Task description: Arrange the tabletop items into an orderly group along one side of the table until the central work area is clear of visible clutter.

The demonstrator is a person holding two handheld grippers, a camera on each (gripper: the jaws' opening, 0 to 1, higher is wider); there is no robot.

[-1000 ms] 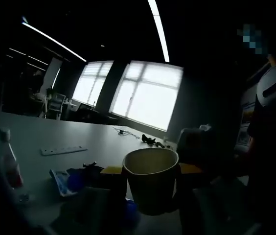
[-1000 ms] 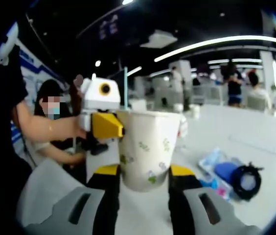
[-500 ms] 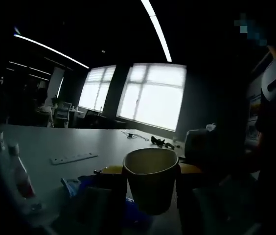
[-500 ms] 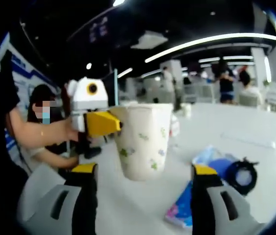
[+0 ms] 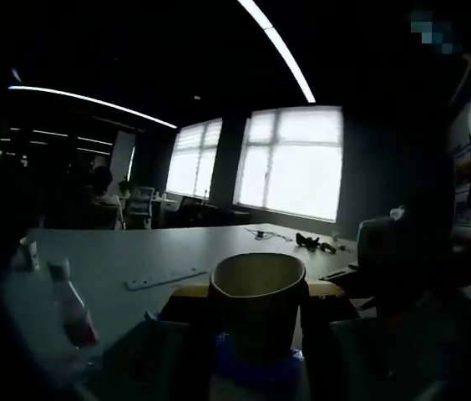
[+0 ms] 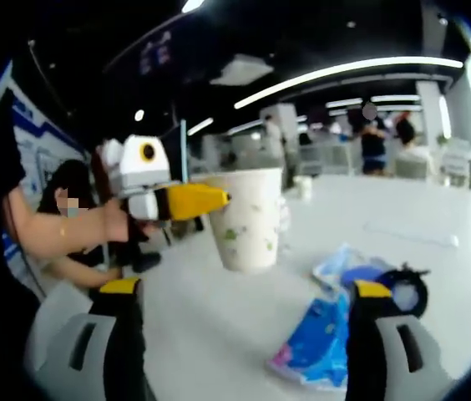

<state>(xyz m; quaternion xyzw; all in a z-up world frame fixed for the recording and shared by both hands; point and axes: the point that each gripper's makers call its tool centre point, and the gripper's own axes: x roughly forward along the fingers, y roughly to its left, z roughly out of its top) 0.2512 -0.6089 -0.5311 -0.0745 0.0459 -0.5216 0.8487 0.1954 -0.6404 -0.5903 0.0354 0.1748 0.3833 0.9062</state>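
A paper cup with a small green print stands upright between the jaws of my left gripper, which is shut on it. In the right gripper view the same cup hangs above the white table, and the left gripper's yellow finger presses its rim from the left. My right gripper is open, its jaws wide apart, nearer the camera than the cup and holding nothing.
Blue packets and a black ring lie on the table by the right jaw. A small bottle, a white power strip, black cables and a dark bag sit farther off. A person's arm holds the left gripper.
My right gripper has opened, let go of the cup and drawn back from it. The left gripper keeps the cup, and its view has swung across the table.
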